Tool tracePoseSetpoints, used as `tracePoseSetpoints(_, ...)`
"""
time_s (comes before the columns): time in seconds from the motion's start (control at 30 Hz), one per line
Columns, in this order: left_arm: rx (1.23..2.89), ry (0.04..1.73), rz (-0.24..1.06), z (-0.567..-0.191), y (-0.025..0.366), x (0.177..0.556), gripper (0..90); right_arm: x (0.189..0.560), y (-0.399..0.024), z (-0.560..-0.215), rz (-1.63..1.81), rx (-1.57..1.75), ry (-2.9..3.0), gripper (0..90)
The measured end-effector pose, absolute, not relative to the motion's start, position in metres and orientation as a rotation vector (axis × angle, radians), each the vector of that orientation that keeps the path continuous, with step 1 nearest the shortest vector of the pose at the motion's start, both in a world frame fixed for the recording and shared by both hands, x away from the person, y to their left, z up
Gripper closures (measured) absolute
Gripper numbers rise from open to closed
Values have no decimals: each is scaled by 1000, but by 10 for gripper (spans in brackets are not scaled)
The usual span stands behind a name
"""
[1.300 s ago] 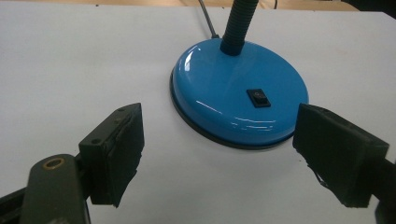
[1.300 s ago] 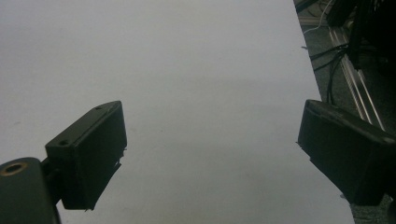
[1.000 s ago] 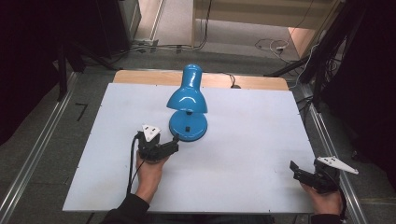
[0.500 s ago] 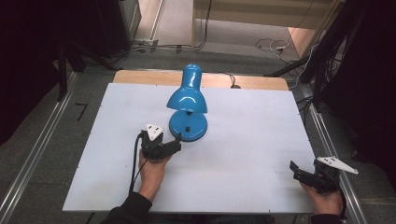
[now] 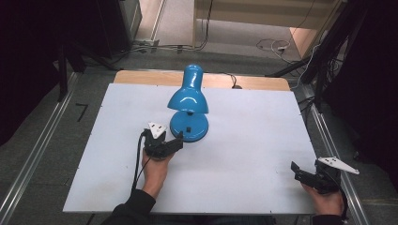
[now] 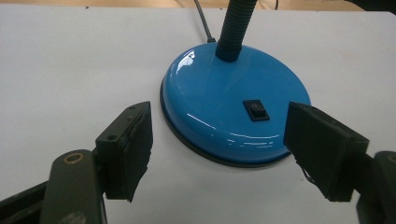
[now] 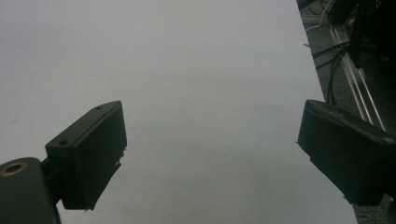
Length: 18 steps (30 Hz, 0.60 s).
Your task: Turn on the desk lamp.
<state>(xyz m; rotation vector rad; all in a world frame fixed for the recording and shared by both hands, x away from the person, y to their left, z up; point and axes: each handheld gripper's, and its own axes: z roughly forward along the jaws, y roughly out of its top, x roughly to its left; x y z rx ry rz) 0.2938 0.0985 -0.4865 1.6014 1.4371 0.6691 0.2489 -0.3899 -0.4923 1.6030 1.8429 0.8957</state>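
Left gripper [image 5: 174,142] has slid in toward the blue desk lamp's base [image 6: 233,102], jaws narrowing yet apart, nothing gripped (switch [image 6: 256,110] likely next); right gripper [image 5: 300,171] idles, jaws wide.

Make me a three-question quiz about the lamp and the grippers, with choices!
1. Where is the rocker switch?
A. on the lamp's round base
B. on the shade
C. on the cord

2. What colour is the desk lamp?
A. red
B. blue
C. green

3. How are the left hand-held gripper's jaws?
A. clamped on the base
B. apart, short of the base
C. shut on nothing

Answers:
1 A, the black switch sits on the base's top.
2 B, shade and base are glossy blue.
3 B, both pads stand clear of the base, though the jaws have just been closing.
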Motion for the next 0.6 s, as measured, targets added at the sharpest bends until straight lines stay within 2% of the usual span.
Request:
tracePoseSetpoints(0.37, 1600, 1426, 678, -486, 93, 301, 288, 249, -390, -492, 895, 1598, 1844, 66)
tracePoseSetpoints(0.6, 1606, 1395, 680, -484, 88, 307, 393, 249, -390, -492, 897, 1599, 1844, 66)
